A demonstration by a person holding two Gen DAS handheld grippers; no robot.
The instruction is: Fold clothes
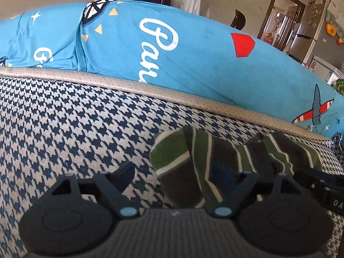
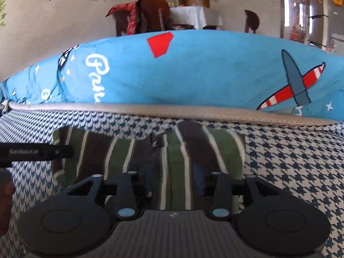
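My left gripper (image 1: 172, 172) is spread wide, with the striped shirt (image 1: 189, 163) bunched between the jaws on the houndstooth sofa (image 1: 64, 118). My right gripper (image 2: 175, 180) is wide too, shirt at 12 o'clock, blue cushion (image 2: 204, 68) beyond.
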